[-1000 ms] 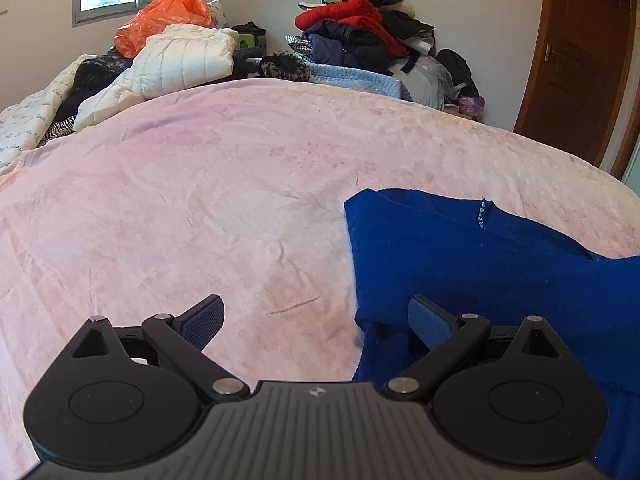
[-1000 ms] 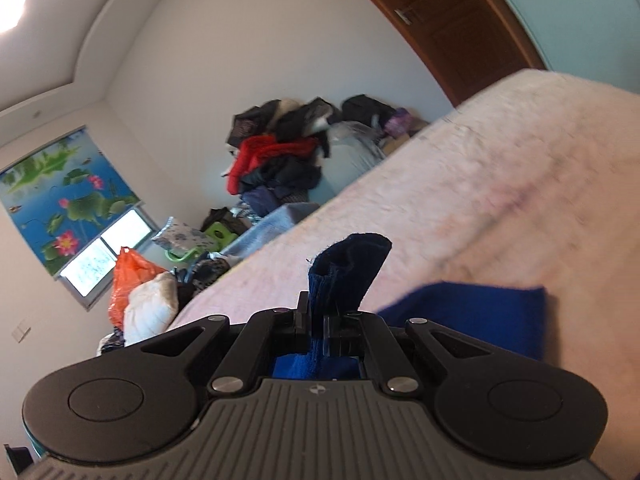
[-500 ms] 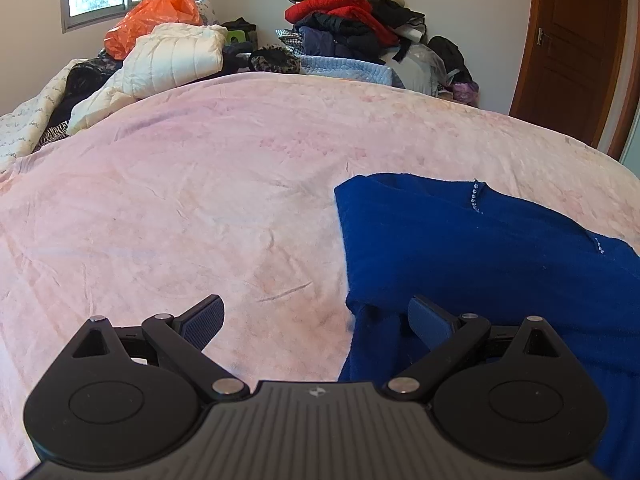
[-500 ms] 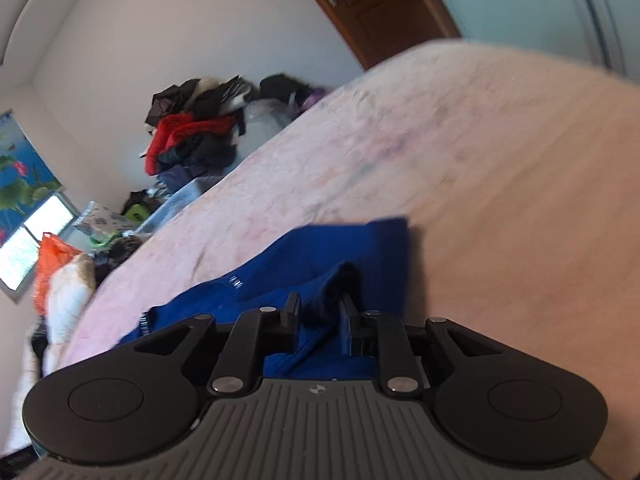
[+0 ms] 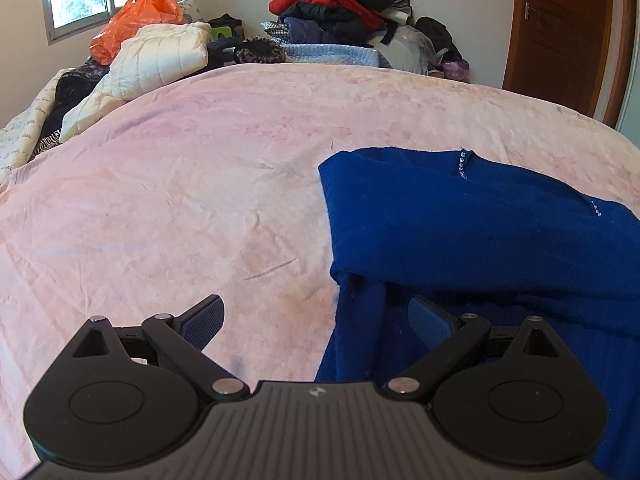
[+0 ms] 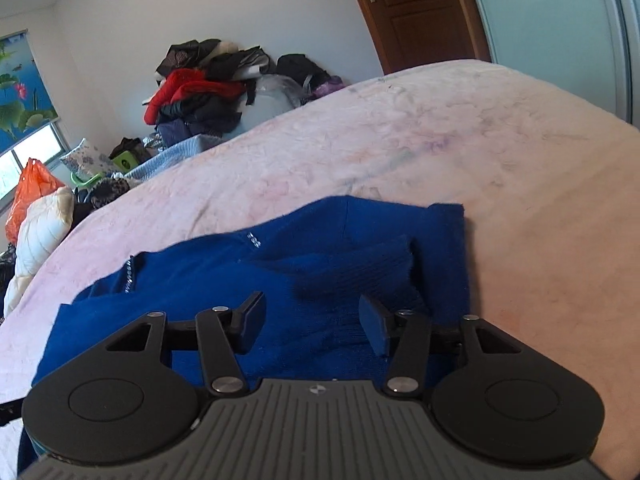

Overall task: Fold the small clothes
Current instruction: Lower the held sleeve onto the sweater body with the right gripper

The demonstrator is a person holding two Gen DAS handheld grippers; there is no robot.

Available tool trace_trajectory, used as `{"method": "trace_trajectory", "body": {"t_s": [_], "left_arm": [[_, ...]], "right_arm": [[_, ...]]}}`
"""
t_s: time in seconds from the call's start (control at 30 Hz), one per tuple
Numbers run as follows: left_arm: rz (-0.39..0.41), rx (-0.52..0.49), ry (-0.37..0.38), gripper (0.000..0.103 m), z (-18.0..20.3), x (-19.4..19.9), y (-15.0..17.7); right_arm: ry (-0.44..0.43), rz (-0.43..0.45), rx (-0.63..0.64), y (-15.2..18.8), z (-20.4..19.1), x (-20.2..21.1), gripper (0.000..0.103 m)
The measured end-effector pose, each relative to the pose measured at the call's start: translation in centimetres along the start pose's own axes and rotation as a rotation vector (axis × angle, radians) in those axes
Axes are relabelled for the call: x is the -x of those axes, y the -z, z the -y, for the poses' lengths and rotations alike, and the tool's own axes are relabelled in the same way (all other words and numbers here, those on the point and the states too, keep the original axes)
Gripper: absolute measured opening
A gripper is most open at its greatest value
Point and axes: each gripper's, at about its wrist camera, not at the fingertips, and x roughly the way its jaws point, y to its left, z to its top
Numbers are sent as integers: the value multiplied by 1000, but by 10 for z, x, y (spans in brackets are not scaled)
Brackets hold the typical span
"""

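A dark blue knit sweater (image 5: 472, 224) lies flat on the pink bedsheet (image 5: 200, 184), with small beads at its neckline. In the right wrist view the same sweater (image 6: 256, 276) has a ribbed sleeve (image 6: 372, 268) folded across its body. My right gripper (image 6: 314, 320) hovers just over that sleeve, its jaws opening, and the pads do not press on the cloth. My left gripper (image 5: 316, 322) stands open above the sweater's near left edge, with a hanging fold of blue knit between its fingers but untouched.
A cream quilted jacket (image 5: 156, 60) and an orange plastic bag (image 5: 136, 20) lie at the bed's far left. A heap of dark and red clothes (image 5: 340, 8) is piled against the far wall. A brown wooden door (image 5: 568, 28) stands at the right.
My right gripper held the blue sleeve up, then lowered it onto the sweater and let go; its jaws have spread apart. The left gripper stayed open and nearly still.
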Motion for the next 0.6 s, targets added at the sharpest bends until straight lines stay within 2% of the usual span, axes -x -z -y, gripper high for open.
{"method": "trace_trajectory", "body": {"t_s": [0.1,0.2,0.37,0.6], "left_arm": [[-9,6,5,99,1,-2,1],[-17,-3,9,99,3,-1,3],[-3,-19,0,99,5,6,6],[-30,-34,38,99,3,19,15]], "right_arm": [[-2,8,94,3,-13,7,91],[42,-66,72,6,-4,-2,86],[-45,10,-30,9,6,35,89],[-74,88,37,10,11,106,97]]}}
